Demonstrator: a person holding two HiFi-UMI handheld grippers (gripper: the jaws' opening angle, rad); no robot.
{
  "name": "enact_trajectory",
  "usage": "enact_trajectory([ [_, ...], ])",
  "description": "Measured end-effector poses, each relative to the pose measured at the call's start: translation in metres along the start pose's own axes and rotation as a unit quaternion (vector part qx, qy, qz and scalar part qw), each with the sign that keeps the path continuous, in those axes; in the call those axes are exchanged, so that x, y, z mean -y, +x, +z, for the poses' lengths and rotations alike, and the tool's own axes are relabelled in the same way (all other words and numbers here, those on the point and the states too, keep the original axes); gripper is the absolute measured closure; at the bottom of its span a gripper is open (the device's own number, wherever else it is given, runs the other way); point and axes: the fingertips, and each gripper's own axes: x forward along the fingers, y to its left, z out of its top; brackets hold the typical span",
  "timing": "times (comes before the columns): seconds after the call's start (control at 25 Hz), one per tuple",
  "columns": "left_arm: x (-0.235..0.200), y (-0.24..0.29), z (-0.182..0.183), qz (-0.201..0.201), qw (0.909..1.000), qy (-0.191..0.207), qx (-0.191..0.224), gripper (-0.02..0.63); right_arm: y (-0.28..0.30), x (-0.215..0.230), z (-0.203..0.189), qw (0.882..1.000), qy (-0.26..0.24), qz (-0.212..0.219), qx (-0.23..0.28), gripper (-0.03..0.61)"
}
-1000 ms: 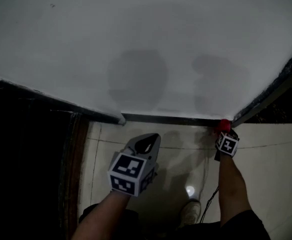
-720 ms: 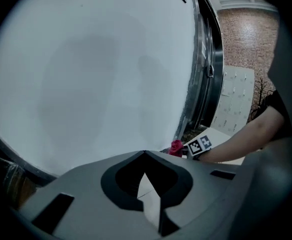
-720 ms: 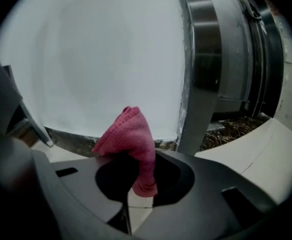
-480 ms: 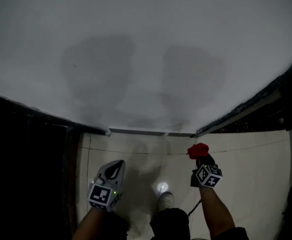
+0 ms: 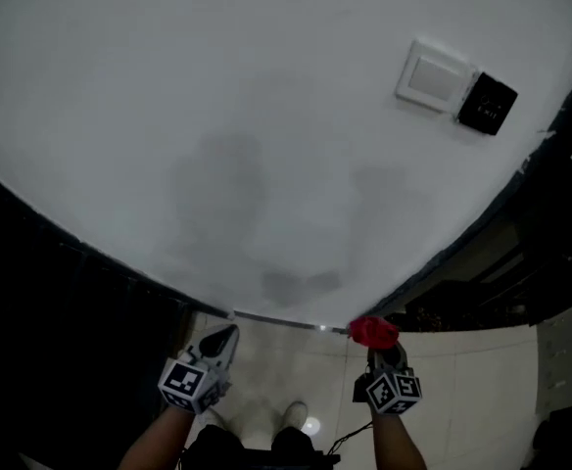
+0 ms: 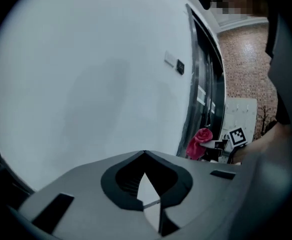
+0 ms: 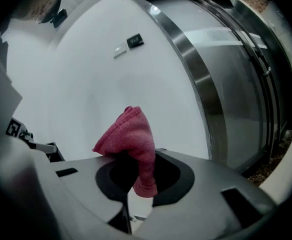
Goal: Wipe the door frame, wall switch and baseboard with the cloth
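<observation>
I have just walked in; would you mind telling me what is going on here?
A person faces a white wall with a gripper in each hand. The right gripper is shut on a crumpled red cloth, held low beside the metal door frame; whether it touches anything is unclear. The left gripper is shut and empty. The white wall switch sits higher up, next to a small black panel.

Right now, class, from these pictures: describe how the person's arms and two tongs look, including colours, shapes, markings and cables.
Both the left tongs and right tongs have light grey, tapering shells with black-lined inner hollows. Each carries a cube of black-and-white square markers. A thin dark cable hangs from the right one. Neither forearm shows a sleeve.
</observation>
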Motion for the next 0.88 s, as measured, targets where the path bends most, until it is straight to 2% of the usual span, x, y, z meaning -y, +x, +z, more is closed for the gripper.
enact_trajectory([
  [0.12,0.003,-0.031,0.089,0.051,0.9973,0.035,0.039,0.621,-0.027,-0.032,0.093,0.998,-0.004,0.044,0.051,0.523],
  [0.28,0.005,-0.065,0.156,0.091,0.9901,0.022,0.104,0.621,-0.051,-0.047,0.161,0.992,-0.002,0.068,0.105,0.523],
  [0.44,0.019,-0.081,0.166,0.085,0.9878,0.014,0.13,0.621,-0.061,-0.054,0.177,0.99,-0.017,0.075,0.121,0.523],
  [0.64,0.023,-0.083,0.17,0.063,0.987,0.012,0.148,0.621,-0.06,-0.067,0.182,0.988,0.016,0.065,0.143,0.523],
  [0.88,-0.005,-0.093,0.162,0.066,0.9857,-0.012,0.155,0.621,-0.055,-0.076,0.171,0.988,0.034,0.043,0.147,0.523],
])
